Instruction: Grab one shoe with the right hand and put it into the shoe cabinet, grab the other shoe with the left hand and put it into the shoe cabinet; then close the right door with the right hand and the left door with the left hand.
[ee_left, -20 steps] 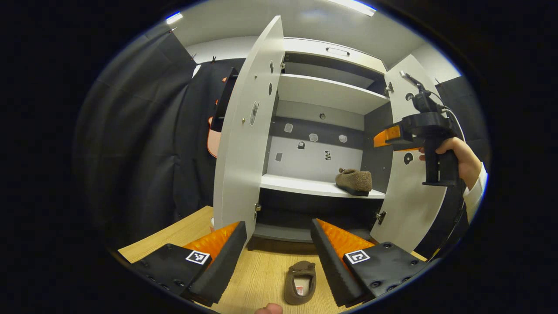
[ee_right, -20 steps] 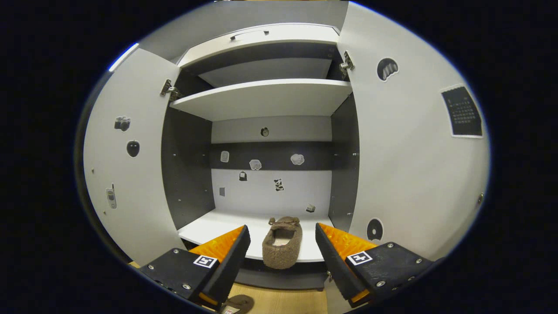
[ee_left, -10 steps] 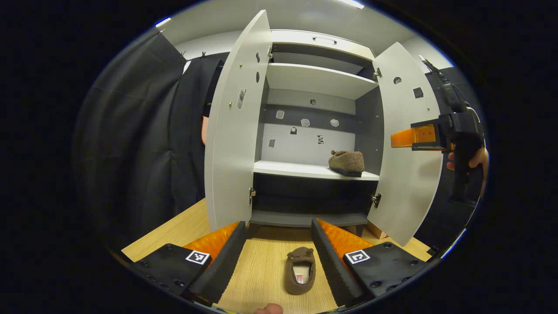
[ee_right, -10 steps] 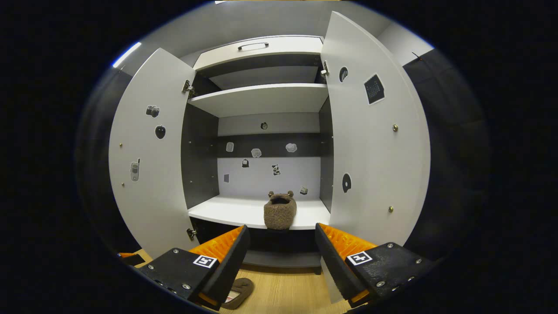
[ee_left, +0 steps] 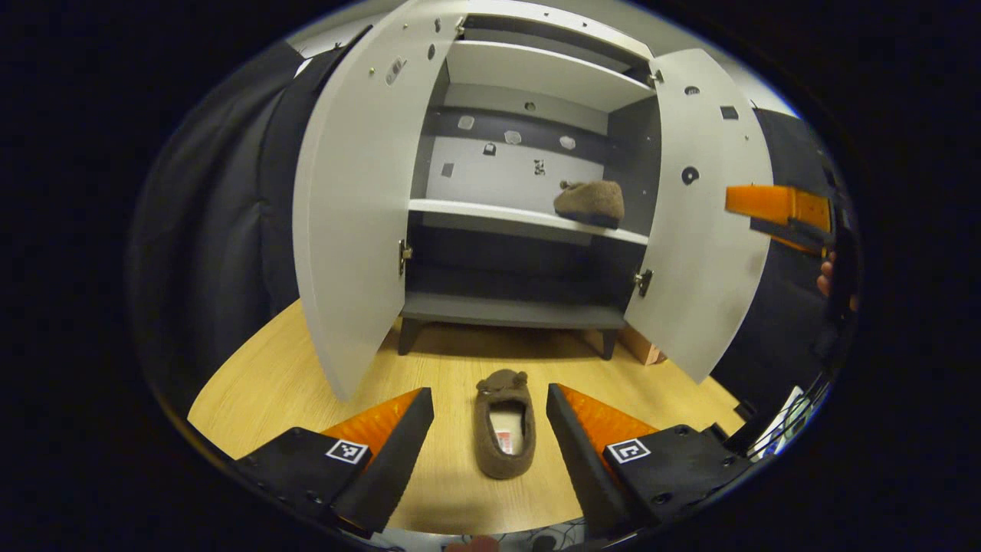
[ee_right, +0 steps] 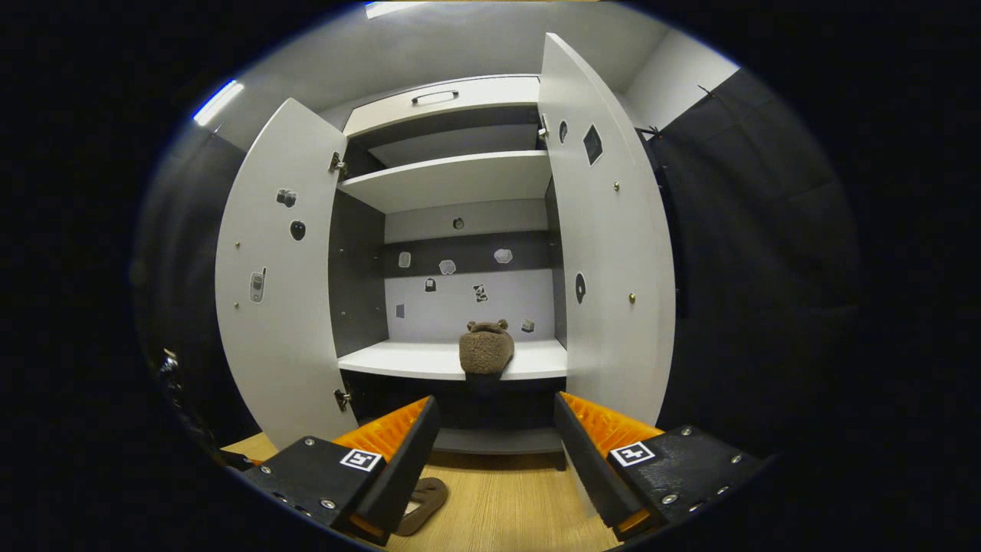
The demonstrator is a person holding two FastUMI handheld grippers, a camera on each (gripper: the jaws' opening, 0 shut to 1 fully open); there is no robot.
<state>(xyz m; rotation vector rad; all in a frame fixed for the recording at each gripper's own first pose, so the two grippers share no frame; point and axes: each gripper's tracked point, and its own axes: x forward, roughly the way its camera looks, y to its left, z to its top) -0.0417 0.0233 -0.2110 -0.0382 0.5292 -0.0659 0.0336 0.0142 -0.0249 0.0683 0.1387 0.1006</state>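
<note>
1. Shoes: we count two, one shoe on the shelf [ee_left: 589, 204] inside the shoe cabinet [ee_left: 536, 73], one shoe on the floor [ee_left: 503, 424].
2. We see two doors, left door [ee_left: 352, 215] and right door [ee_left: 709, 222], both open.
3. Our left gripper [ee_left: 489, 441] is spread wide around the floor shoe; our right gripper [ee_right: 494, 452] gapes wide, holding nothing.

Pale wooden floor [ee_left: 306, 376] — black cloth wall [ee_left: 222, 230] behind — ceiling light strip [ee_right: 218, 101] overhead

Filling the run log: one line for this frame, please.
fuzzy brown slipper on white cabinet shelf | second brown slipper on wooden floor, ahead of open left gripper | right gripper open, empty | both doors open
</note>
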